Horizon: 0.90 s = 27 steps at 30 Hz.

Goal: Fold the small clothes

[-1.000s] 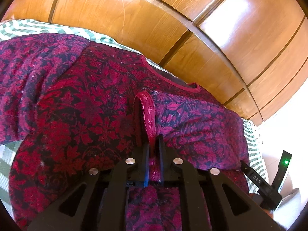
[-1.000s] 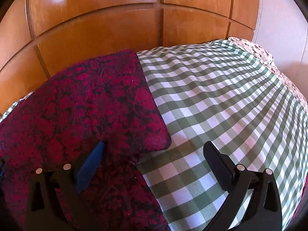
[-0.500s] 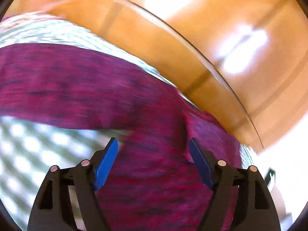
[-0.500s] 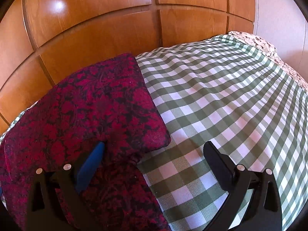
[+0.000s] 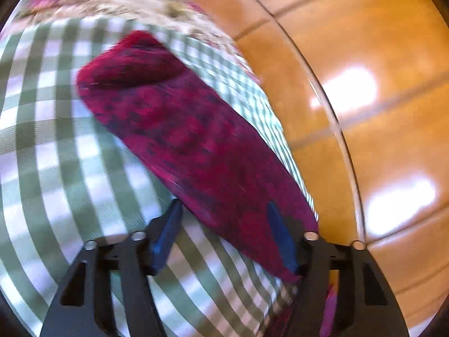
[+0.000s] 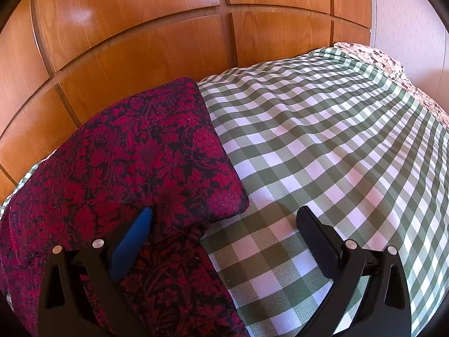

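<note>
Left wrist view, blurred: the left gripper (image 5: 223, 224) stands with its jaws parted, and they have just been closing from a wider spread. The blue pads (image 5: 168, 236) press on nothing. The garment (image 5: 190, 140), a dark red floral knit, lies as a long band from the upper left of the frame down to the lower right, and its lower end passes between the jaws. The right pad lies over the cloth, but whether it touches cannot be told. The left pad sits over bare sheet (image 5: 56, 168), a green and white check. Beyond the sheet, at the top of the frame, a floral cover (image 5: 118, 2) shows. Wood panels (image 5: 378, 84) fill the right side.

Right wrist view, sharp: the right gripper (image 6: 224, 219) is released, jaws wide apart, grasping nothing. Its left finger (image 6: 134, 233), blue-padded, rests over the garment (image 6: 126, 163) at lower left of the frame. Its right finger (image 6: 317, 233) is over bare sheet (image 6: 336, 140). The garment occupies the left half of the frame, folded, with a doubled upper layer whose rounded corner ends just above the gap between the fingers. A small bunch of cloth sits under that corner. The sheet covers the right half. The floral cover (image 6: 393, 61) edges the upper right. Wood panels (image 6: 140, 28) run across the top.
</note>
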Available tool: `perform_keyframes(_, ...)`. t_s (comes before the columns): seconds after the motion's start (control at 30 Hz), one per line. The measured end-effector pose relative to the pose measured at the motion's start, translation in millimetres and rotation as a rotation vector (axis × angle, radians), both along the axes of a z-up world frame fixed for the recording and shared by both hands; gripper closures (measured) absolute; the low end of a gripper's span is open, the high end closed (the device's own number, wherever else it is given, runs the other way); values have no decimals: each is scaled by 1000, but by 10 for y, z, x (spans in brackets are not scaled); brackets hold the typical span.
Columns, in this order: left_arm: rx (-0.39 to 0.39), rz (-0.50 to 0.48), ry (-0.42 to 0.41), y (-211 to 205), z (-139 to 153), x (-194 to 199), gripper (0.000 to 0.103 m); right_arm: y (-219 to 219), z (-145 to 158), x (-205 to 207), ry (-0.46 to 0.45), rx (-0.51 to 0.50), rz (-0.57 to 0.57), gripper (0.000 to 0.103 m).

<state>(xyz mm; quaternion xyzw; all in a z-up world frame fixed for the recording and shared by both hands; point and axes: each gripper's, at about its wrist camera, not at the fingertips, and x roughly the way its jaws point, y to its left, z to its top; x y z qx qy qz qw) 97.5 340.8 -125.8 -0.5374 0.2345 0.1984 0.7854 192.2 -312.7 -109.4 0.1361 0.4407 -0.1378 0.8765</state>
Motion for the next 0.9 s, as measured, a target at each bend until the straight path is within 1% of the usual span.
perform_keyframes(0.03,-10,14,-3,42,-24,-4,53,0,0,1,0,0,0,2)
perform_keyframes(0.07,-13,28,-2,87,-55,-1,57,0,0,1,0,0,0,2)
perform_keyframes(0.1,-9,33,0,97,-69,26,57,1,0,0,0,0,0,2)
perform_keyframes(0.2,32,11,40,144,-34,135,57,-2,-1,0,0,2,0,2)
perform_keyframes(0.23,42,7,48,163,-9,155,60,-3,-3,2,0,3,0,2)
perform_keyframes(0.27,49,7,54,177,10,182,79,-3,-3,2,0,3,0,2)
perform_keyframes(0.3,64,7,71,180,21,203,86,-4,-1,-1,0,3,0,2)
perform_keyframes(0.33,104,10,102,175,83,237,87,-5,-1,-2,0,3,0,2)
perform_keyframes(0.37,128,14,106,166,92,293,90,-5,0,-2,0,4,0,2)
perform_keyframes(0.43,217,10,102,44,266,328,91,-8,-5,0,-1,8,0,2)
perform_keyframes(0.5,316,-16,68,-111,492,373,92,-8,-6,1,-1,8,0,2)
perform_keyframes(0.53,342,-24,55,-158,558,396,92,-8,-6,0,-1,8,0,2)
perform_keyframes(0.63,449,-62,-11,-436,881,509,92,-11,-7,1,-1,10,0,2)
perform_keyframes(0.7,493,-89,-56,-588,1041,605,92,-12,-5,0,-1,11,0,2)
perform_keyframes(0.8,561,-159,-116,-879,1275,728,92,-12,-6,0,-1,12,0,2)
perform_keyframes(0.9,637,-266,-145,-1234,1433,879,92,-15,-3,-3,-2,12,1,2)
